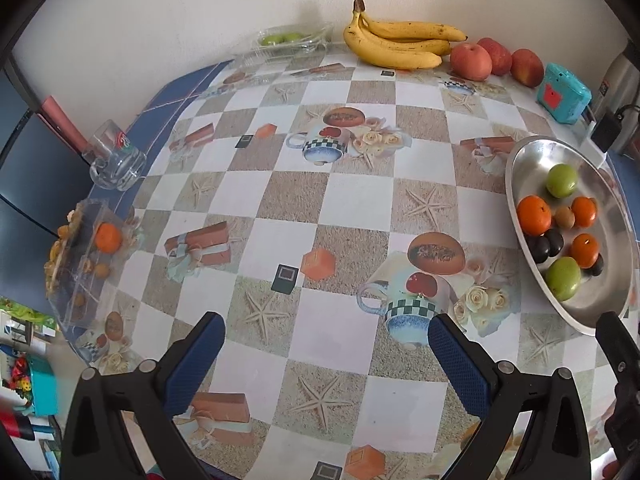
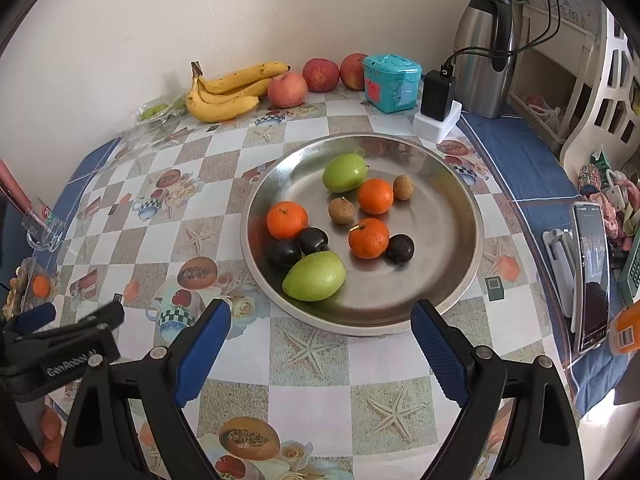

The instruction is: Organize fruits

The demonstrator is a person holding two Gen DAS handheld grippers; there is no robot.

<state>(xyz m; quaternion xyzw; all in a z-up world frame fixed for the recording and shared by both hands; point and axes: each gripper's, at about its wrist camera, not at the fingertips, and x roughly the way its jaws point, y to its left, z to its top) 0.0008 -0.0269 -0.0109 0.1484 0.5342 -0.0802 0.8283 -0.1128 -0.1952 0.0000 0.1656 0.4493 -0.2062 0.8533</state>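
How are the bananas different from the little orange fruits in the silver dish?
The bananas are long, curved and yellow; the orange fruits are round and orange. The bananas are joined in a bunch by the wall, on the tablecloth; the orange fruits lie loose in the silver dish. Both are unpeeled fruit.

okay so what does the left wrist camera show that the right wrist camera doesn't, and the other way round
Only the left wrist view shows the full clear box at the table edge, with a tangerine inside.

Only the right wrist view shows the steel jug, the phone on its stand and the white chair.

Both show the metal tray of mixed fruit, the bananas, the apples, the teal box and the glass mug. Both grippers, left gripper and right gripper, are open and empty.
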